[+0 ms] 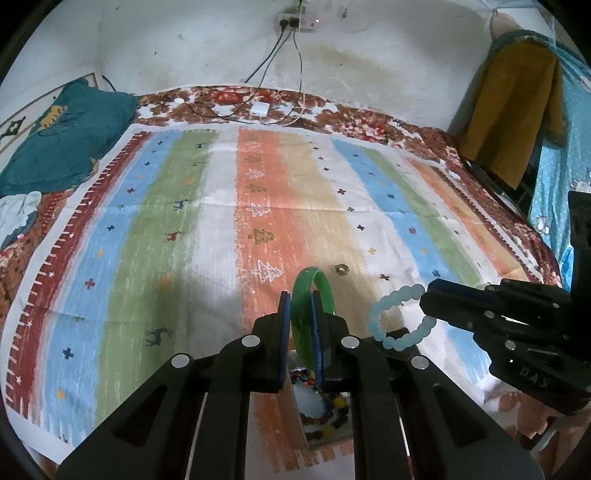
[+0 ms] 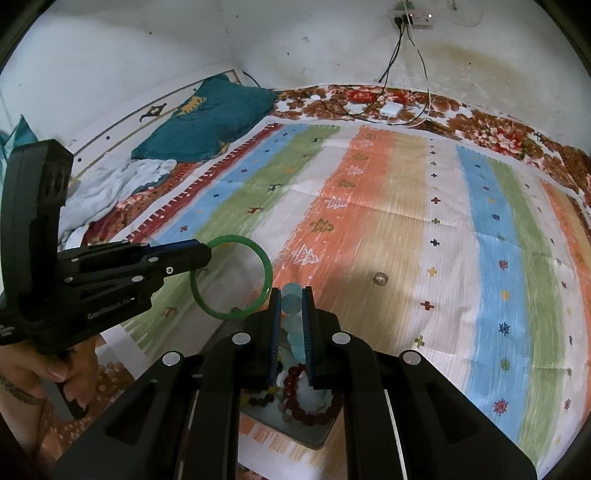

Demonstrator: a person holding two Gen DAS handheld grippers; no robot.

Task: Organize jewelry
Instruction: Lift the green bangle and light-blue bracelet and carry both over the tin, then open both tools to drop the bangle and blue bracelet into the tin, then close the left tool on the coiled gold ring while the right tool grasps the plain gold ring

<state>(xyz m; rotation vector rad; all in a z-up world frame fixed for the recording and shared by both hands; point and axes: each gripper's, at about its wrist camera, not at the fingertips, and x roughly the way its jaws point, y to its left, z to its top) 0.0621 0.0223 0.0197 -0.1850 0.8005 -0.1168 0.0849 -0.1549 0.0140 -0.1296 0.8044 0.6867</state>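
Both my hand-held grippers are clamped & aloft over the bed: left (image 1: 300,295) on green bangle (image 1: 314,314), right (image 2: 291,291) on pale-blue bead bracelet (image 2: 293,321), w/ the bead tray (image 2: 295,424) directly below, nearer right.

Each of the 2 views is taken from a fisheye camera mounted just behind a gripper's fingers, angled forward and down over a striped cloth (image 1: 221,206) toward a white wall (image 1: 184,44). The left gripper (image 1: 300,295) is seen close in its own view and from the side at the left of the right view. The right gripper (image 2: 291,290) is likewise seen close. Cloth, wall socket (image 2: 413,16) and small ring (image 1: 341,269) are shared by both.
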